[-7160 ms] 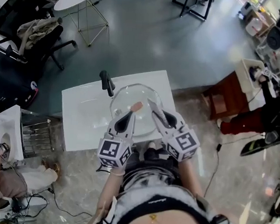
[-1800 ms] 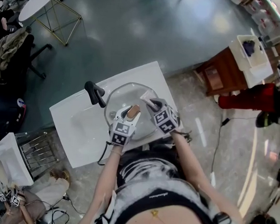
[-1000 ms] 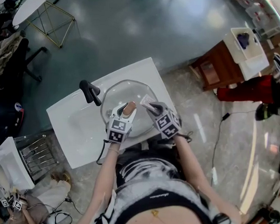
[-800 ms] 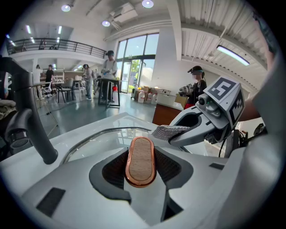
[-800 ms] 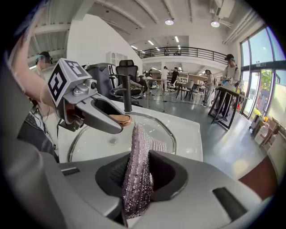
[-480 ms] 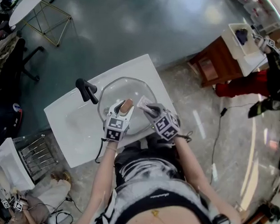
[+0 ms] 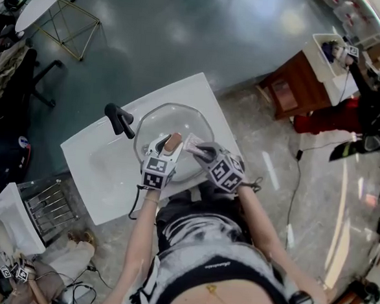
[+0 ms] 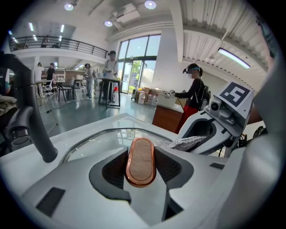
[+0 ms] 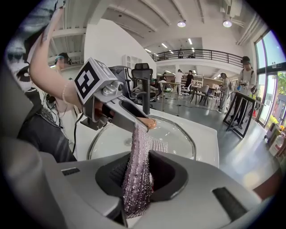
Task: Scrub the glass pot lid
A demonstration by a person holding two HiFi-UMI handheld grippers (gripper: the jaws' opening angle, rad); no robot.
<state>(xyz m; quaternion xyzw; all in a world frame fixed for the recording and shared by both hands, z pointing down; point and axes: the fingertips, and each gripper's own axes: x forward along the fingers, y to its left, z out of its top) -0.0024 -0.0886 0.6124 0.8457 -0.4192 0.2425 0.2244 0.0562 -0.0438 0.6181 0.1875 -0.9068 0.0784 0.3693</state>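
The round glass pot lid (image 7: 179,124) lies over the basin of a white sink counter (image 7: 95,167). Its oval copper-rimmed wooden handle (image 8: 140,161) stands upright between the jaws of my left gripper (image 7: 168,146), which is shut on it. My right gripper (image 7: 200,150) is shut on a silvery mesh scrubbing cloth (image 9: 137,174). The cloth's free end (image 7: 192,142) rests on the glass just right of the handle (image 7: 172,141). In the right gripper view, the cloth reaches up to the left gripper (image 9: 117,107) over the lid (image 9: 174,134).
A black faucet (image 7: 119,119) stands at the lid's left edge, close to my left gripper. A wire rack (image 7: 50,203) sits left of the counter and a brown cabinet (image 7: 285,93) to the right. A person in red stands by it.
Both grips are unchanged. The cloth has edged slightly toward the handle on the glass, and the head view has shifted a little.
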